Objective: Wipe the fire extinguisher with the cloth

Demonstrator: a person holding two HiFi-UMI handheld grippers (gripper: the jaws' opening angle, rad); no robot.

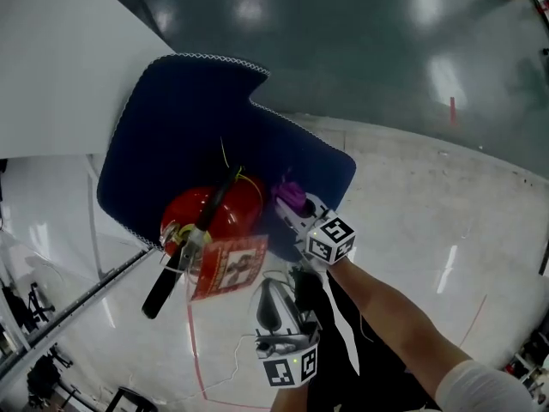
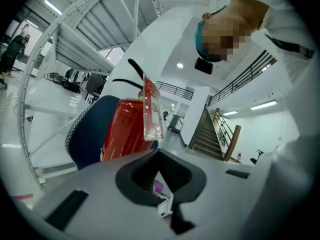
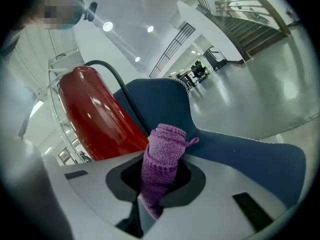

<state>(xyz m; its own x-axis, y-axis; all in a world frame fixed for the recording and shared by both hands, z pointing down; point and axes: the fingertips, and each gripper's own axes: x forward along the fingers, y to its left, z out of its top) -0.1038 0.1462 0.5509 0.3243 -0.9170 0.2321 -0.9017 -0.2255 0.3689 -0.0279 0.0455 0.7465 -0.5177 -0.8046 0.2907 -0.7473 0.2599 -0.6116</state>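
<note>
A red fire extinguisher [image 1: 214, 213] stands on a dark blue mat [image 1: 197, 127], with a black handle and hose [image 1: 176, 269] and a red tag [image 1: 227, 267] hanging from it. My right gripper [image 1: 296, 209] is shut on a rolled purple cloth [image 1: 290, 196], just right of the extinguisher's body. In the right gripper view the cloth [image 3: 164, 144] sticks up between the jaws, beside the red cylinder [image 3: 95, 114] and its hose [image 3: 120, 91]. My left gripper [image 1: 274, 303] hangs lower, in front of the extinguisher [image 2: 125, 129] and its tag [image 2: 151, 114], shut and holding nothing.
The mat [image 3: 230, 144] lies on a glossy grey floor [image 1: 412, 58]. A white slanted panel [image 1: 60, 58] and a white metal frame [image 1: 77, 294] stand at the left. A thin red line [image 1: 193, 350] runs across the floor near my feet.
</note>
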